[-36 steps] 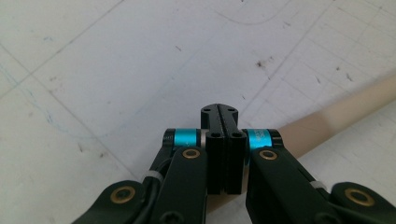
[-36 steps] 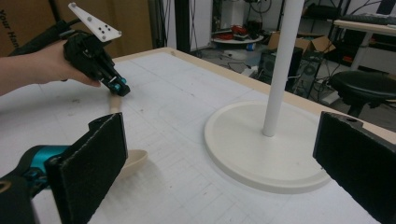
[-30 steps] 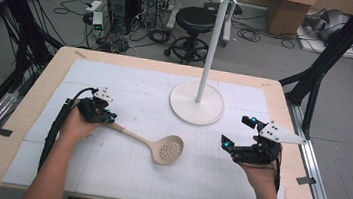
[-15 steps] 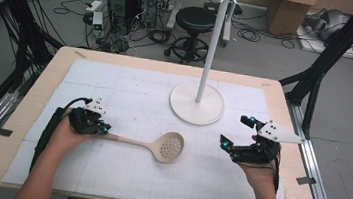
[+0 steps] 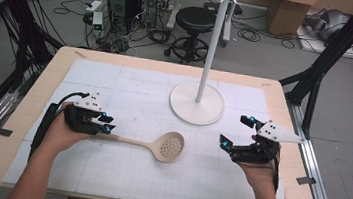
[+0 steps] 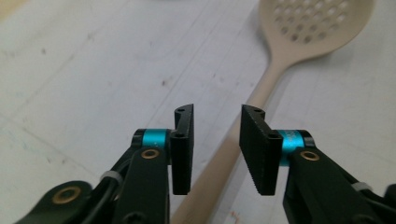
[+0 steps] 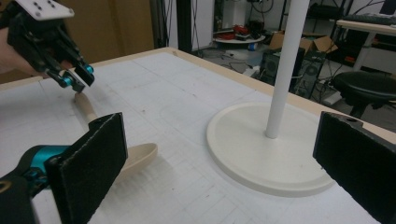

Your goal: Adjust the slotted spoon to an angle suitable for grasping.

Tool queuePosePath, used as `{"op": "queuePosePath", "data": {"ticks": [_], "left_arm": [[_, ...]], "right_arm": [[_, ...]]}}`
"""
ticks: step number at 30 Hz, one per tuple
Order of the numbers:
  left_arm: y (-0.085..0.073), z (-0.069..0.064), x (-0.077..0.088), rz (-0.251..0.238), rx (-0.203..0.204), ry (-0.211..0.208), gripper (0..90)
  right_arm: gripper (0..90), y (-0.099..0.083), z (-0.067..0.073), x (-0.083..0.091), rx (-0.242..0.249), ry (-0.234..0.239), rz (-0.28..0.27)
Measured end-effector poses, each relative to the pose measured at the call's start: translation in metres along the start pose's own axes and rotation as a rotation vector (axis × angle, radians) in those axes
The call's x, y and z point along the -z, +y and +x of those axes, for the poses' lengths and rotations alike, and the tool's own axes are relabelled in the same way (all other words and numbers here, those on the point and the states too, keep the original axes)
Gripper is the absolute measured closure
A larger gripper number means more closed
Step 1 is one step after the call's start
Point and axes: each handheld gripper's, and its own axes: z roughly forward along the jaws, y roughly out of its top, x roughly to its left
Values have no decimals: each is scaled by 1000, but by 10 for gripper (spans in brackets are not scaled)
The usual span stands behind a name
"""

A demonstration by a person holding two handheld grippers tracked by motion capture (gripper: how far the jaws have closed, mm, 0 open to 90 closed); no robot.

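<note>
Two open grippers: left gripper now straddles the slotted spoon handle (a second ago beside it); right gripper waits lower right.

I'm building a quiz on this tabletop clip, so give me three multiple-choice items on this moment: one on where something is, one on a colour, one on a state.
1. Where does the slotted spoon lie?
A. On the stand's base
B. On the mat, between the two grippers
C. On the floor

2. What colour is the hook stand?
A. White
B. Red
C. Black

3. How do the left gripper's jaws stand?
A. Shut with nothing between them
B. Open, astride the spoon's handle
C. Shut on the stand's pole

Answers:
1 B: the high view shows it flat on the mat, with the right gripper beyond its bowl.
2 A: pole and round base are white.
3 B: the left gripper view shows a gap between the jaws, with the handle passing under it.
</note>
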Motion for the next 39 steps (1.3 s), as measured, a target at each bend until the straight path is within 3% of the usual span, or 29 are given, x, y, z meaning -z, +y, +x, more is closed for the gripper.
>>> {"op": "queuePosePath", "data": {"ticks": [1,2,3,12,15,24,26,29,34,39], "left_arm": [[2,-1,3,-20,-2,-6,617],[5,-4,12,-77,-12,-11,597],[5,-4,12,-77,-12,-11,575],[4,-10,37,-244,-15,4,469],[4,-10,44,-281,-16,13,430],[-5,-6,43,-299,3,-6,318],[-5,-5,42,-288,3,-10,291],[-3,-4,34,-234,-18,-21,279],[0,-4,11,-89,-59,-35,314],[-1,-3,-16,32,-73,-70,320]], "right_arm": [[18,0,1,1,-9,2,3],[17,0,0,0,-2,0,-3],[17,0,0,0,-2,0,-3],[18,0,0,1,-1,0,-4],[18,0,-1,2,-5,-3,-7],[18,0,-1,2,-3,-1,-7],[17,0,-1,2,-8,-1,-4],[17,0,-2,2,-7,-1,-4],[17,0,-2,2,-3,-1,-7],[17,0,-2,3,-13,-1,-6]]}}
